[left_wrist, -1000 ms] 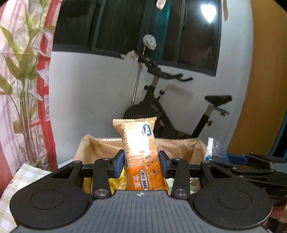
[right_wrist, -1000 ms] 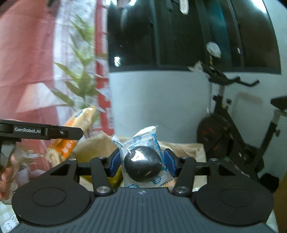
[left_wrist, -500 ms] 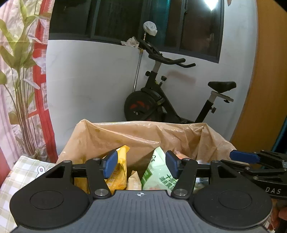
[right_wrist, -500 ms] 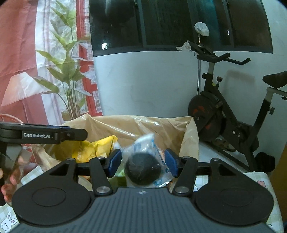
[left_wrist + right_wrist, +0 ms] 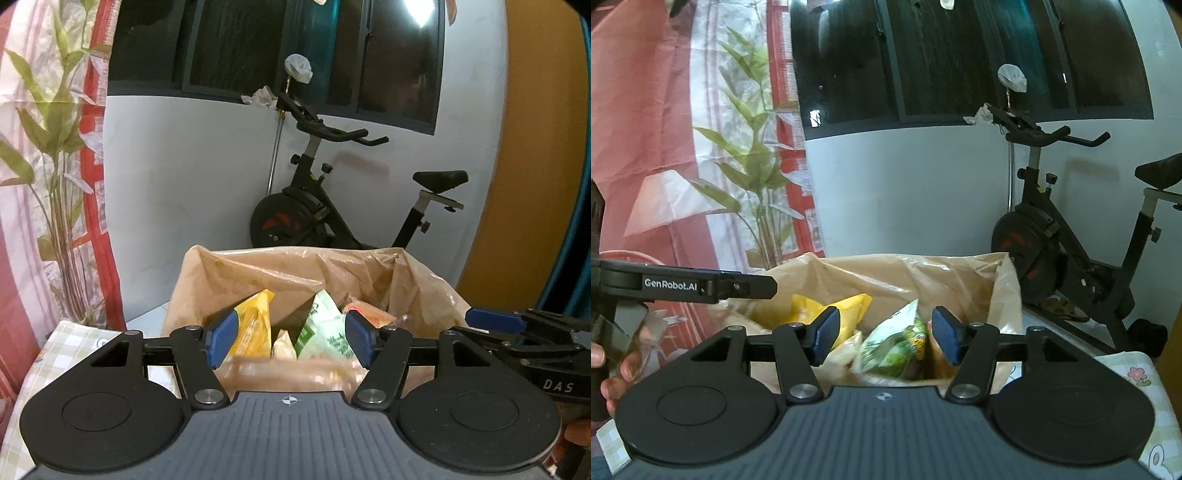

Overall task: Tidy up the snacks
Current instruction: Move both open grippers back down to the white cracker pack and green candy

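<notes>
A tan plastic bag [image 5: 258, 269] lines an open container and holds several snack packets, among them a yellow one [image 5: 255, 321], a green one [image 5: 325, 328] and an orange one [image 5: 365, 314]. My left gripper [image 5: 291, 339] hangs just before the bag's near rim; its jaws are opening and nothing is between the blue pads. In the right wrist view the same bag [image 5: 923, 273] shows the yellow packet [image 5: 827, 306] and the green packet [image 5: 897, 343]. My right gripper [image 5: 886, 338] stands open and empty above them. Each gripper appears at the edge of the other's view.
An exercise bike [image 5: 295, 218] stands behind the bag against a white wall. A curtain printed with leaves [image 5: 44, 166] hangs at the left. A checked tablecloth [image 5: 66, 339] lies under the bag. A person's hand [image 5: 613, 369] holds the left gripper.
The left gripper has let go of the orange bar and the right one of the clear-wrapped dark round snack; both jaws have spread. Both grippers have drawn back from the bag.
</notes>
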`<state>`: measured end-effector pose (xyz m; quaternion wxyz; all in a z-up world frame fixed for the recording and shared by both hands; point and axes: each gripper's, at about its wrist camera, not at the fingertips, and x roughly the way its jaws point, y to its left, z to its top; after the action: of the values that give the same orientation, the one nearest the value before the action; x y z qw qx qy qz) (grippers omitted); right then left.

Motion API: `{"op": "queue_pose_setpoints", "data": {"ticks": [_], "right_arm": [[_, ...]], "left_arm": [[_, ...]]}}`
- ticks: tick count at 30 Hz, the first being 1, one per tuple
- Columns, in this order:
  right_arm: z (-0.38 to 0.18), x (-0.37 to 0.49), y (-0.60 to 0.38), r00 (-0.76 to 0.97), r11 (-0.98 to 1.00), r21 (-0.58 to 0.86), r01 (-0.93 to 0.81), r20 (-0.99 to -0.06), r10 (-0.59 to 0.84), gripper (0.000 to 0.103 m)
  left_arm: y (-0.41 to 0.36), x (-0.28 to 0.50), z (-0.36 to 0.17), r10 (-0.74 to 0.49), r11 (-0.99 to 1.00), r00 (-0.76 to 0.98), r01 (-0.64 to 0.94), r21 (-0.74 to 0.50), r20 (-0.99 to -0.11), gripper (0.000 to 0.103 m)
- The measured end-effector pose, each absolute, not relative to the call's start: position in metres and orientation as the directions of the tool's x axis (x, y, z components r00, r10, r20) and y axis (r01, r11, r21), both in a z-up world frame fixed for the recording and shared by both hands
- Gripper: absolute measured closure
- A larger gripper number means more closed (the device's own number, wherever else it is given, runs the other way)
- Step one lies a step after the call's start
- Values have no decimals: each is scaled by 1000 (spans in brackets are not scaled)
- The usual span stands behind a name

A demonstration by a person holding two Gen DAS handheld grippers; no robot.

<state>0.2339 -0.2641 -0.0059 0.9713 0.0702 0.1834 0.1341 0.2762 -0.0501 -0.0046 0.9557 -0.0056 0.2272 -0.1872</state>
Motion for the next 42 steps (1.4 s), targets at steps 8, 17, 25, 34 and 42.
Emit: {"op": "queue_pose_setpoints", "data": {"ticks": [8,17,25,34,42], "right_arm": [[-17,199,-246,899,949,182,-257,-317,304,44],[-42,175,-229,881,944,158,-289,-342,327,44],[-69,168,-221,854,942,147,-302,-398,336,44],[-101,164,-227,823,942,188,-278,-460,335,44],[-128,167,-233,784,943,220,-250,-525,331,44]], "left_arm": [[-21,234,-18,-348,936,840,334,-109,-416,37],[6,207,-54,-297,955,843,258,-149,-449,37],[15,202,-89,-261,965,819,204,-167,-511,37],[12,198,-118,-227,974,780,183,-133,-584,37],[1,200,-145,-259,965,713,219,-144,-652,37]]}}
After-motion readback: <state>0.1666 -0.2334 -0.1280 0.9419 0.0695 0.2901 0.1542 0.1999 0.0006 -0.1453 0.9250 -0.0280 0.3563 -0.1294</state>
